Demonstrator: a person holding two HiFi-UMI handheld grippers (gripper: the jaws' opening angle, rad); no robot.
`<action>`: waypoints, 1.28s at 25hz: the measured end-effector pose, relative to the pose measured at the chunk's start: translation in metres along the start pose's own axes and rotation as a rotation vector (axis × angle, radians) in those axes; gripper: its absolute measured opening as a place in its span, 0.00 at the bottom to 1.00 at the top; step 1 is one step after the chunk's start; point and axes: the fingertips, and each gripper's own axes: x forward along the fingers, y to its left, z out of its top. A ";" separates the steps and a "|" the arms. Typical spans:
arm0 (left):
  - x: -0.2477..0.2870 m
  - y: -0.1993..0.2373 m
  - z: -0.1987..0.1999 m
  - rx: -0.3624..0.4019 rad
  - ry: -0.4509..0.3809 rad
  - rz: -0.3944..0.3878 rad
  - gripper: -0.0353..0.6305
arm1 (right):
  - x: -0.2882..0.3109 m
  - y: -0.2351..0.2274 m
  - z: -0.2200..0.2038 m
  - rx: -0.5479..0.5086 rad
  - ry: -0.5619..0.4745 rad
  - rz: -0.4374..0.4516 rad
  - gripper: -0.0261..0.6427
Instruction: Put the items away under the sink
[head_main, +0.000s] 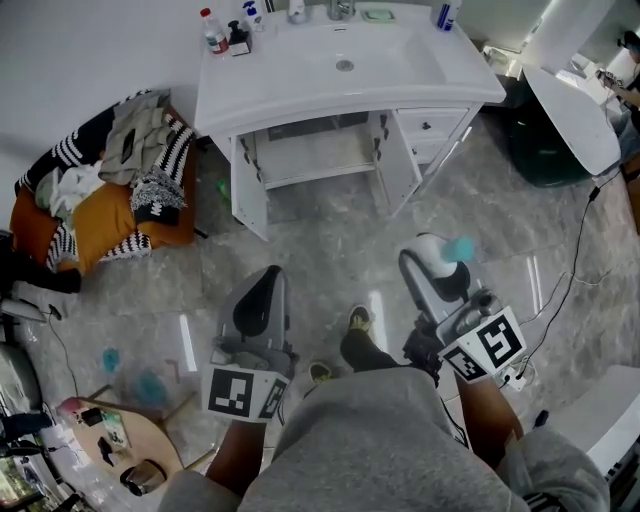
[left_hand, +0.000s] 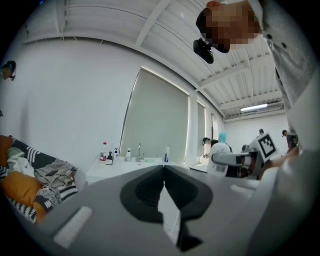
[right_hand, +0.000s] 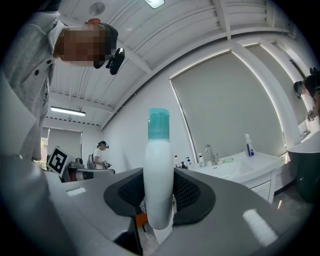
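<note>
My right gripper (head_main: 441, 258) is shut on a white bottle with a teal cap (head_main: 452, 249), held above the floor in front of the vanity. In the right gripper view the bottle (right_hand: 159, 175) stands upright between the jaws. My left gripper (head_main: 266, 280) is shut with nothing in it; its jaws meet in the left gripper view (left_hand: 163, 168). The white sink vanity (head_main: 470, 80) stands ahead, and the cabinet under the sink (head_main: 315, 152) has both doors open. A red-capped bottle (head_main: 211, 29), a black pump bottle (head_main: 238, 38) and a blue bottle (head_main: 446, 14) stand on the sink top.
An orange basket heaped with laundry (head_main: 100, 190) sits left of the vanity. At the right are a dark green bin (head_main: 548, 152) and a white tub (head_main: 575, 105), with a cable (head_main: 572, 270) across the marble floor. A small round table (head_main: 110, 432) is at bottom left.
</note>
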 end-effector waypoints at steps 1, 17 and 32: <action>0.003 0.000 0.001 -0.004 0.000 0.003 0.07 | 0.000 -0.004 0.000 0.002 0.000 0.002 0.25; 0.049 -0.018 0.019 0.018 -0.046 0.020 0.07 | 0.013 -0.042 0.010 0.044 -0.039 0.062 0.24; 0.076 -0.036 0.023 0.029 -0.052 -0.001 0.07 | 0.014 -0.062 0.016 0.009 -0.001 0.083 0.23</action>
